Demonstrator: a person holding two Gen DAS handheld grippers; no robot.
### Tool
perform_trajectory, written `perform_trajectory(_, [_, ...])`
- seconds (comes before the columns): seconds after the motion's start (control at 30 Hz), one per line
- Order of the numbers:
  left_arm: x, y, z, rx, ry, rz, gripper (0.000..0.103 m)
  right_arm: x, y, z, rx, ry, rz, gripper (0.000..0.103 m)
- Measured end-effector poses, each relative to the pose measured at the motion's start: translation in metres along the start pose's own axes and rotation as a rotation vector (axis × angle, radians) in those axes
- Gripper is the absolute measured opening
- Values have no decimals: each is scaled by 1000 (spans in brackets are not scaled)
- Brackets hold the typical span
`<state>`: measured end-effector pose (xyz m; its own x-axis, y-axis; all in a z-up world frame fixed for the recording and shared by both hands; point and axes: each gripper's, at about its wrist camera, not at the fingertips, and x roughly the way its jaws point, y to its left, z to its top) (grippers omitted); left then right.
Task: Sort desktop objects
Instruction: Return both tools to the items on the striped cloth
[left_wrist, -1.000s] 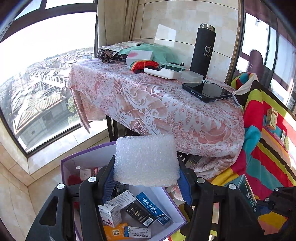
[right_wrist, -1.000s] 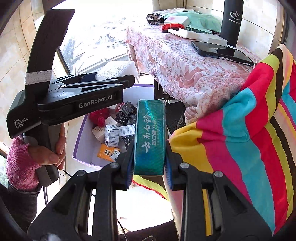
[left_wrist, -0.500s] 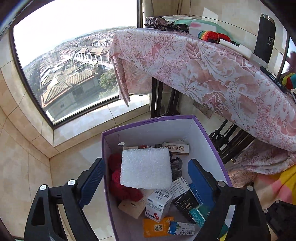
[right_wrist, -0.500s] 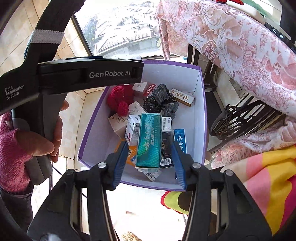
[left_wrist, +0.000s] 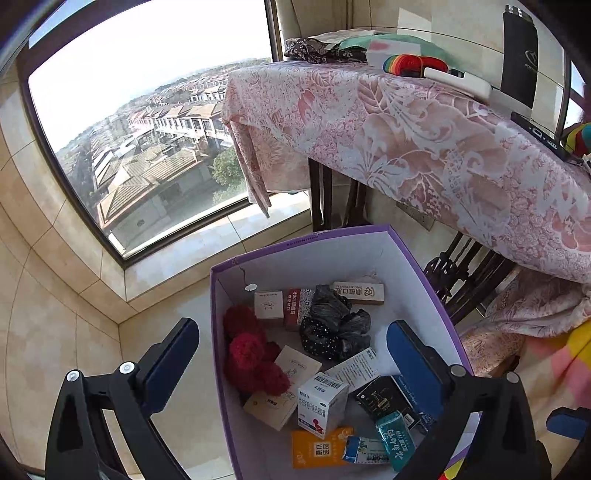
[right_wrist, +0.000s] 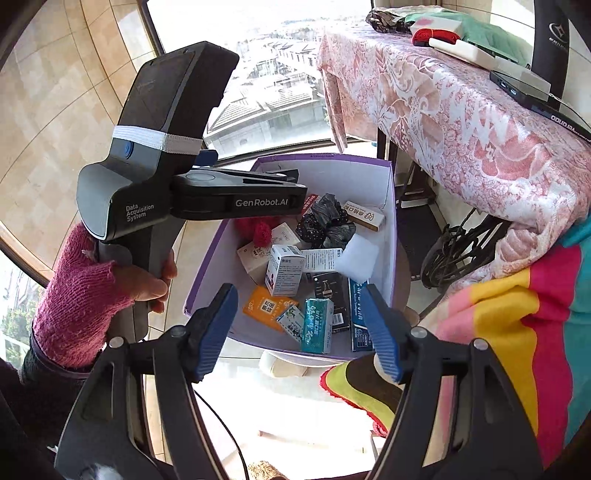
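Note:
A purple-rimmed white box stands on the floor and holds several small cartons. My left gripper hangs over it, its jaws still opening and wide apart, nothing between them. My right gripper is over the box's near edge, its jaws also opening and empty. The green carton lies loose in the box below it, also visible in the left wrist view. A white foam block rests against the box's right wall. A hand in a pink glove holds the left gripper's handle.
Red pompoms, a black bag and a white medicine carton fill the box. The table with a pink cloth carries a black flask and a phone. A striped cloth lies to the right.
Both grippers swung down over the box and opened. The foam block left the left gripper and the green carton left the right one; both now lie in the box.

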<state>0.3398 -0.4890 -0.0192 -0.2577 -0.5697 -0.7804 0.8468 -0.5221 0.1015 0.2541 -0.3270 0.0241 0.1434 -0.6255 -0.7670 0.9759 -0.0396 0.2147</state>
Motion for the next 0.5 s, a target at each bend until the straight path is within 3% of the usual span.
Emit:
perform_trajectory(0.2, [-22, -21, 9, 43, -41, 6, 103, -55, -11, -7, 15, -135, 14, 84])
perform_trajectory(0.3, [-50, -37, 15, 41, -103, -33, 103, -83, -22, -20, 28, -183, -3, 85])
perform_trajectory(0.37, [-76, -52, 19, 11, -156, -134, 103, -104, -34, -34, 44, -213, -29, 86])
perform_trajectory(0.5, [-132, -101, 24, 12, -253, -448, 103, -149, -73, -70, 124, -249, -143, 88])
